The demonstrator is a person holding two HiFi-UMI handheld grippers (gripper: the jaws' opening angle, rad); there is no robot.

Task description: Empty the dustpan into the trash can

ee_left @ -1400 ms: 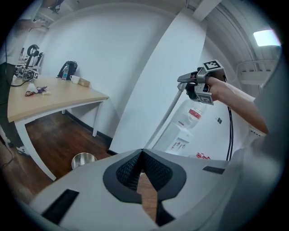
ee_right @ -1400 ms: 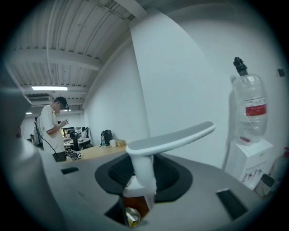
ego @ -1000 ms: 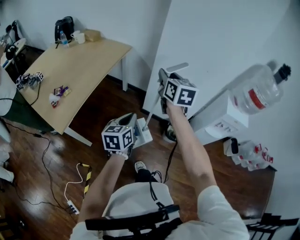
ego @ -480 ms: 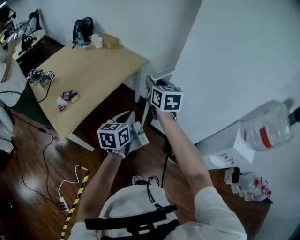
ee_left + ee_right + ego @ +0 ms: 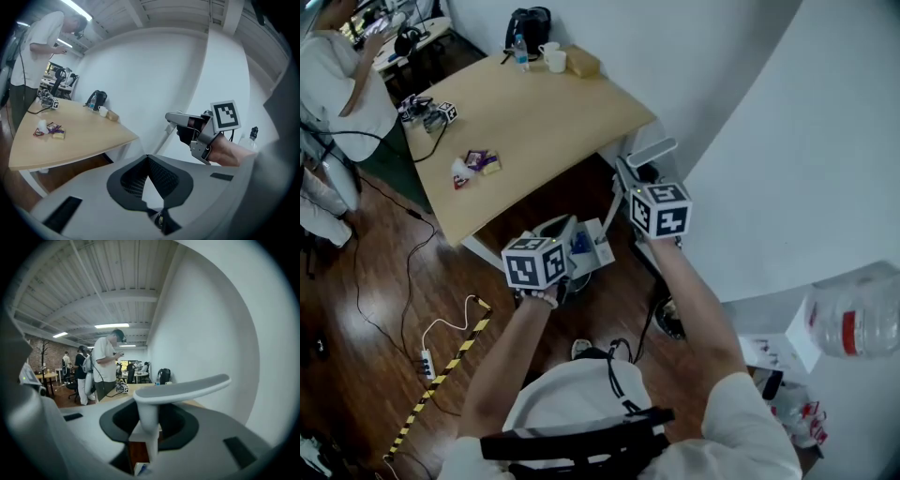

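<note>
A white dustpan (image 5: 592, 246) with blue scraps in it hangs in the air. Its long white handle (image 5: 619, 202) ends in a grey grip (image 5: 652, 152). My right gripper (image 5: 630, 184) holds that handle just under the grip. Its jaws are closing, with the pole (image 5: 149, 420) between them. My left gripper (image 5: 566, 247) is at the pan's near edge. Its pads (image 5: 159, 176) meet at the tips on something white, apparently the pan's wall. From the left gripper view, my right gripper (image 5: 190, 124) is up to the right. No trash can is clearly in sight.
A wooden table (image 5: 544, 122) with cups, a bag and small items stands ahead on the left, and a person (image 5: 337, 75) is beyond it. A white wall (image 5: 787, 169) runs on the right. A power strip (image 5: 425, 361), cables and striped tape (image 5: 441, 384) lie on the floor. A big water bottle (image 5: 858, 323) is at the lower right.
Both grippers have carried the dustpan along together. The head view has swung, so the table and a person now fill the upper left, and the bottle has slid to the lower right.
</note>
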